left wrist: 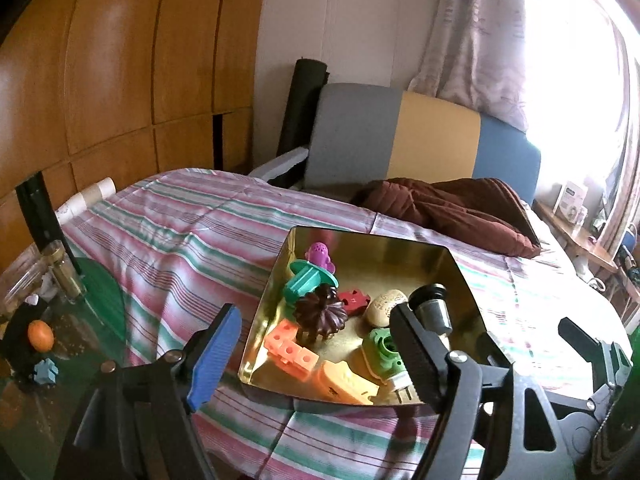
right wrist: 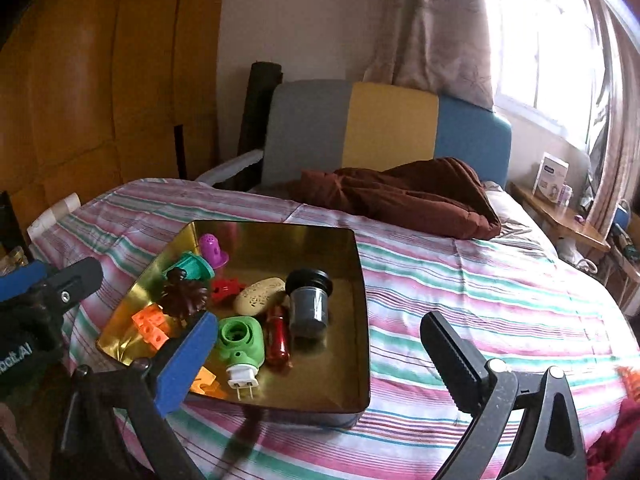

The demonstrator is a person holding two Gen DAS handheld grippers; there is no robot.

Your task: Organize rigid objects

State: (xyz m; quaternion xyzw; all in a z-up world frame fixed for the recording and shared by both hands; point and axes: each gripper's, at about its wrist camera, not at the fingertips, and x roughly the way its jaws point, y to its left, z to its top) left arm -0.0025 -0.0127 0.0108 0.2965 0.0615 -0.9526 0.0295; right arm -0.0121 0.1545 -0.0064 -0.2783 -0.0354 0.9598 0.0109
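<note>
A shiny gold tray (left wrist: 362, 236) (right wrist: 320, 380) sits on the striped bed. It holds a purple toy (right wrist: 214, 249), a teal piece (right wrist: 192, 266), a dark brown flower-shaped piece (left wrist: 320, 312) (right wrist: 184, 295), a red piece (right wrist: 224, 286), a beige oval (right wrist: 260, 294), a dark jar (right wrist: 309, 300), a red bottle (right wrist: 278, 334), a green plug-in device (right wrist: 240, 336) and orange blocks (left wrist: 290, 350). My left gripper (left wrist: 316, 316) hovers open at the tray's near edge. Open too, my right gripper (right wrist: 320, 320) stands in front of the tray. Neither has anything between its fingers.
A brown quilt (right wrist: 400, 196) lies by the grey, yellow and blue headboard (right wrist: 388, 124). In the left wrist view a side table at the left carries a glass jar (left wrist: 66, 276), an orange ball (left wrist: 40, 334) and a small blue piece (left wrist: 46, 372). A shelf with a box (right wrist: 550, 178) runs under the window.
</note>
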